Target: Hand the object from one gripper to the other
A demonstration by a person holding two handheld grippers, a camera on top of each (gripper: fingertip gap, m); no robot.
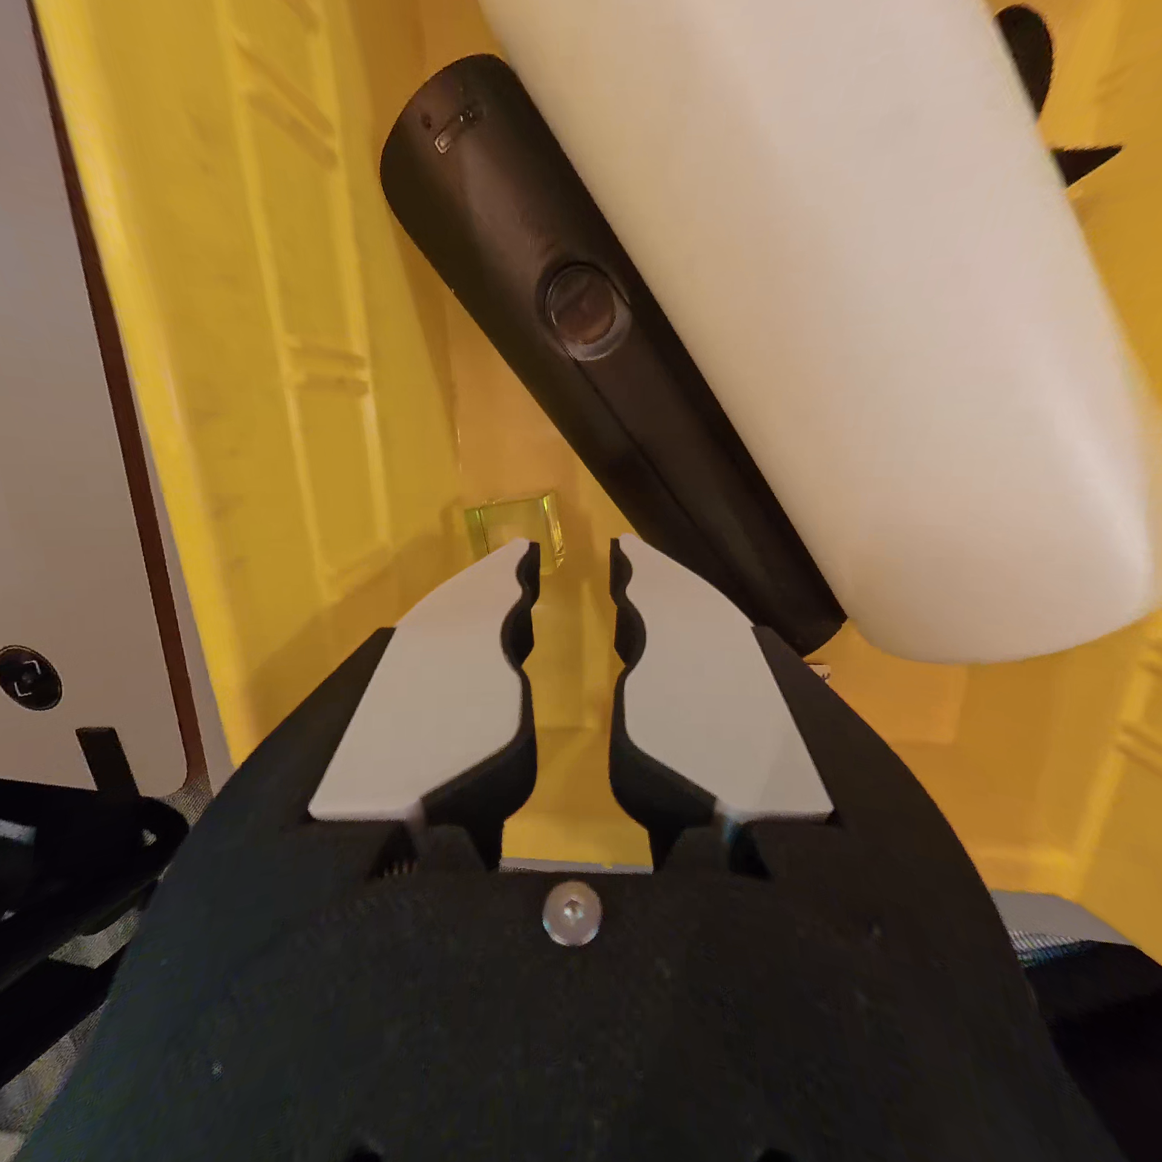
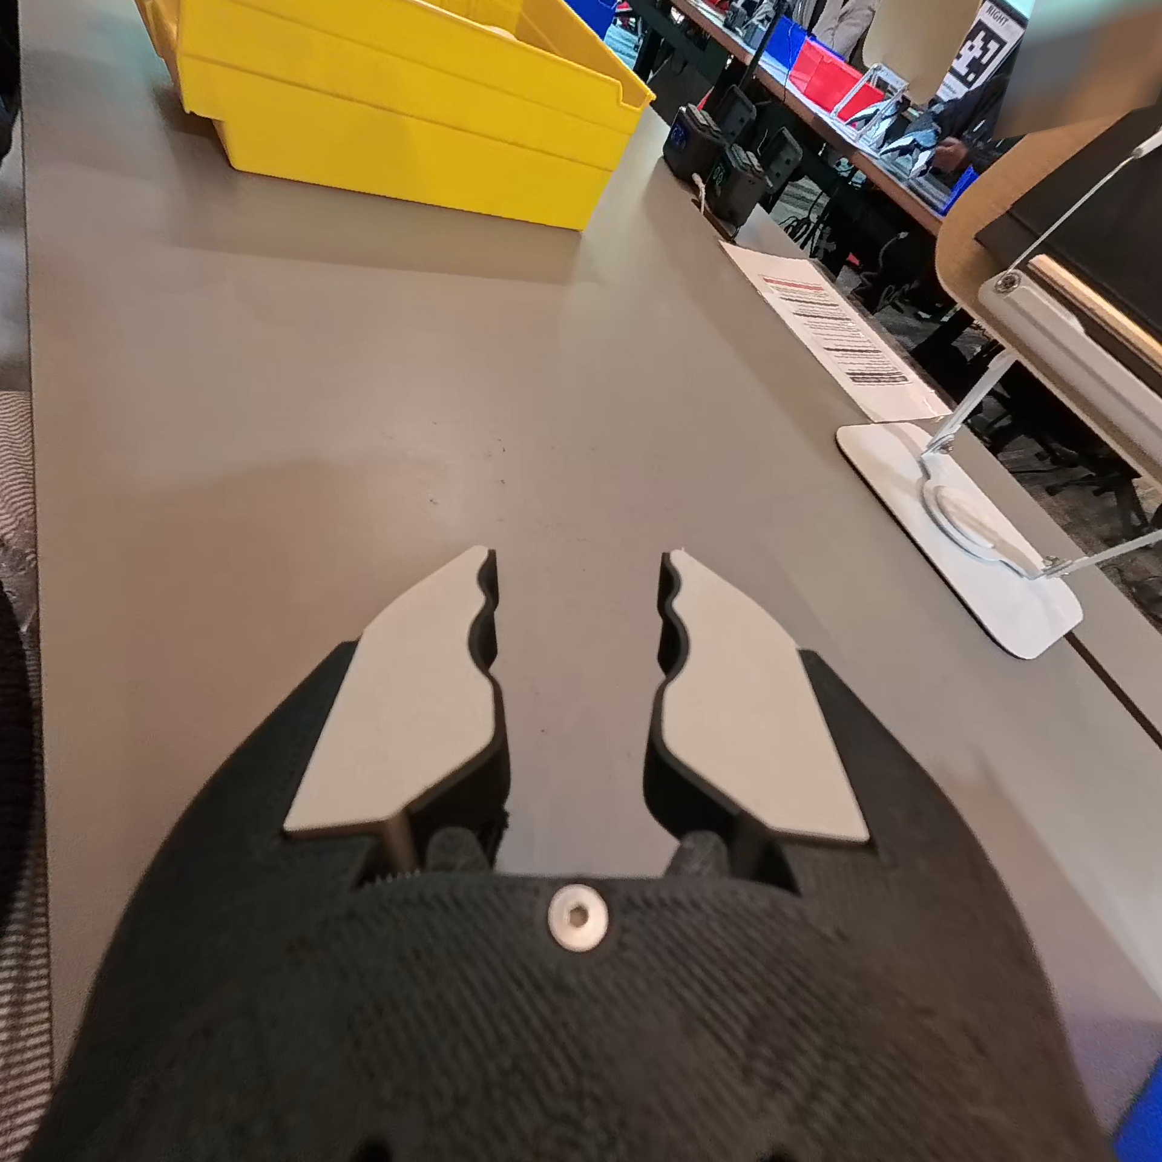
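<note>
In the left wrist view my left gripper (image 1: 575, 547) is down inside a yellow bin (image 1: 283, 377). Its jaws stand a little apart with nothing between them. A small clear yellowish block (image 1: 512, 531) lies on the bin floor just beyond the left fingertip. A large black and white device (image 1: 723, 302) lies slanted at the upper right, close to the right fingertip. In the right wrist view my right gripper (image 2: 578, 556) is open and empty over a grey table (image 2: 377, 390). The yellow bins (image 2: 402, 119) stand stacked at the far left of that table.
A printed sheet (image 2: 830, 327) and a white stand base (image 2: 962, 534) lie along the table's right edge. Black chargers (image 2: 723, 157) sit behind the bins. Other tables with red and blue bins (image 2: 830, 75) stand beyond. A white panel (image 1: 63, 440) borders the bin on the left. My right fingertips sit around 50 cm from my left ones. My right tips are roughly 40 cm from the white stand base (image 2: 962, 534).
</note>
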